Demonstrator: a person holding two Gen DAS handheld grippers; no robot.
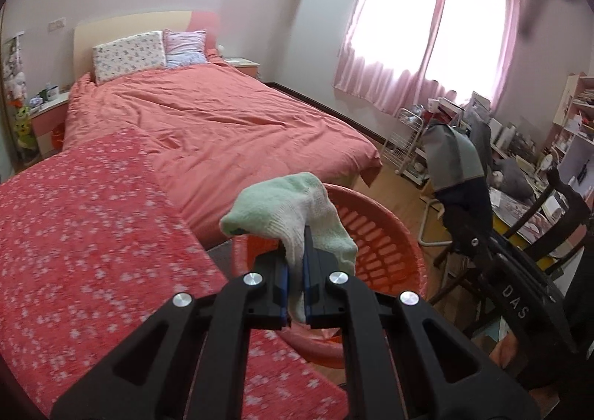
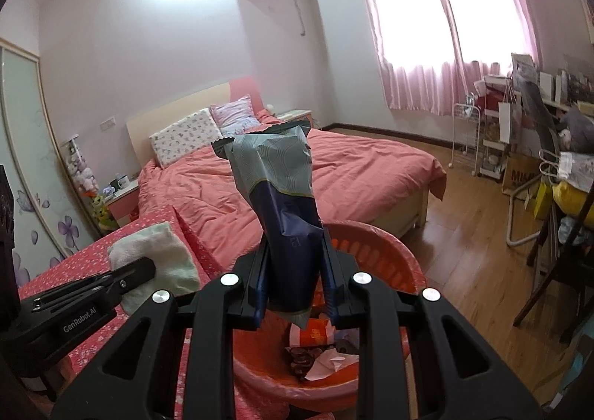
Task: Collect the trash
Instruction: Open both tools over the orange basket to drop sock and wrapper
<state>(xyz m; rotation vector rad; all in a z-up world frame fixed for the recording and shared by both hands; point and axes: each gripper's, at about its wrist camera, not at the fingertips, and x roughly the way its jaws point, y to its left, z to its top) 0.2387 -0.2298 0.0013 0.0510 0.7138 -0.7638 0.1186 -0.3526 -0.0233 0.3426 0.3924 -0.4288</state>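
My left gripper (image 1: 296, 264) is shut on a pale green and white sock (image 1: 293, 212), which droops over its fingers above the near rim of a red plastic basket (image 1: 386, 241). In the right wrist view that sock (image 2: 159, 264) hangs at the lower left, over the patterned red blanket. My right gripper (image 2: 295, 271) is shut on a crumpled grey and dark blue wrapper (image 2: 282, 204) that stands up between its fingers, just over the basket (image 2: 389, 264). Several scraps of paper and packaging (image 2: 315, 349) lie in the basket's bottom.
A bed with a salmon duvet (image 1: 222, 115) fills the middle. A red flowered blanket (image 1: 92, 234) covers the near left. A cluttered desk and dark chair (image 1: 549, 219) stand at the right, a wire rack (image 2: 466, 134) by the pink curtains. Wooden floor (image 2: 464, 234) runs between bed and desk.
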